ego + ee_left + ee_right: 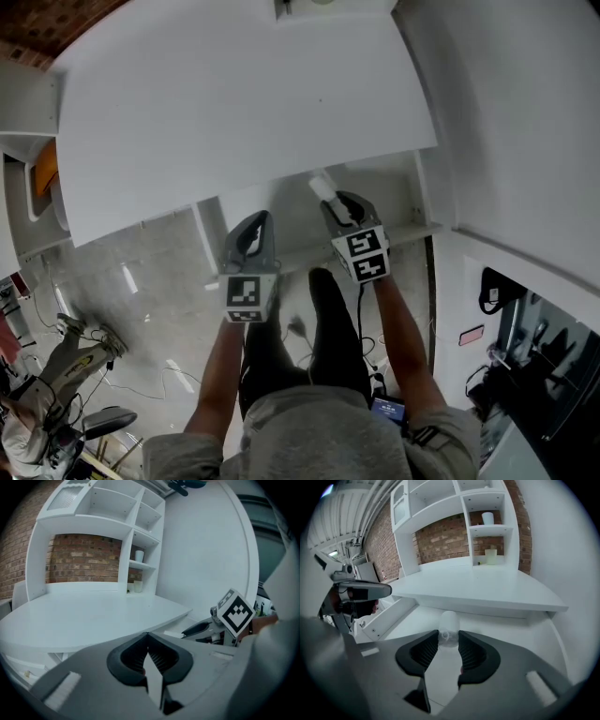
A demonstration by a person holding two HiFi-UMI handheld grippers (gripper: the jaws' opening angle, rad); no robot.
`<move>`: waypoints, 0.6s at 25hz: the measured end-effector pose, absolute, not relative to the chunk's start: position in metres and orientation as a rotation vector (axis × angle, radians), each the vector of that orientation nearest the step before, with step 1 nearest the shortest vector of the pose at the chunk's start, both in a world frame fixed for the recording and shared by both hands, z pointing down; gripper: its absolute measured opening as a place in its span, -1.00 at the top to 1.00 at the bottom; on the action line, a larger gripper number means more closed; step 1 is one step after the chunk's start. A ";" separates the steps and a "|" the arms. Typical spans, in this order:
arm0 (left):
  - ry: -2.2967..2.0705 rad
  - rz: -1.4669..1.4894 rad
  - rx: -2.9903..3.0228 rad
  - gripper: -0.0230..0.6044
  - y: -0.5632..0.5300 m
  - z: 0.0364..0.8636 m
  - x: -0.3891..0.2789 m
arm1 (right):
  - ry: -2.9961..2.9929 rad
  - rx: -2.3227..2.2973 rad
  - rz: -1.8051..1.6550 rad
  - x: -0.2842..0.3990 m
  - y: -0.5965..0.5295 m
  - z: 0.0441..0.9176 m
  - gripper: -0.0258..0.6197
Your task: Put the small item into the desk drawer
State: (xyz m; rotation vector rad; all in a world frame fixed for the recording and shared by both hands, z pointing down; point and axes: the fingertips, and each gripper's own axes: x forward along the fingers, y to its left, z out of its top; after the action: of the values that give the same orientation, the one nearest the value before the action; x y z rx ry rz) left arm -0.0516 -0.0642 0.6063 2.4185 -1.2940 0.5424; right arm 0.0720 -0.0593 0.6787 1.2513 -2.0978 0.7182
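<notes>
The broad white curved desk top [244, 112] fills the far side. Just under its near edge a shallow white drawer [501, 625] stands pulled out toward the person, its inside bare as far as can be seen.

Both grippers hang over that opening. The left gripper [147, 639] is at the near left, its jaws closed tip to tip with nothing between them. The right gripper [334, 202] is to its right and reaches a little farther in, with its ribbed jaws clamped on a small pale, translucent, rounded item [448, 623] that looks like a tiny bottle or capsule.

The item lies straight ahead of the right jaws. Its long axis follows the gripper's own line, and its rounded end sticks out past the fingertips toward the far edge of the drawer, under the lip of the desk top. It is above the drawer floor and not touching it, and the floor is below and slightly beyond it.

I'd judge the coming move belongs to the right hand alone, which needs to lower the item and then release it. The left gripper is beside the right one and clear of that path.
</notes>
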 end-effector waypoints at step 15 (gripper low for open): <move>-1.300 0.550 2.366 0.89 -0.075 0.614 -0.055 | -2.042 1.124 0.791 0.063 -0.081 0.699 0.48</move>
State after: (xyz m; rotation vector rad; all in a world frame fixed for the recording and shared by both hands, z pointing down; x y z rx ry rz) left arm -0.0555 -0.0748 0.6142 2.3663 -1.2995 0.5499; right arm 0.0631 -0.0806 0.6992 1.1237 -2.0422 0.7911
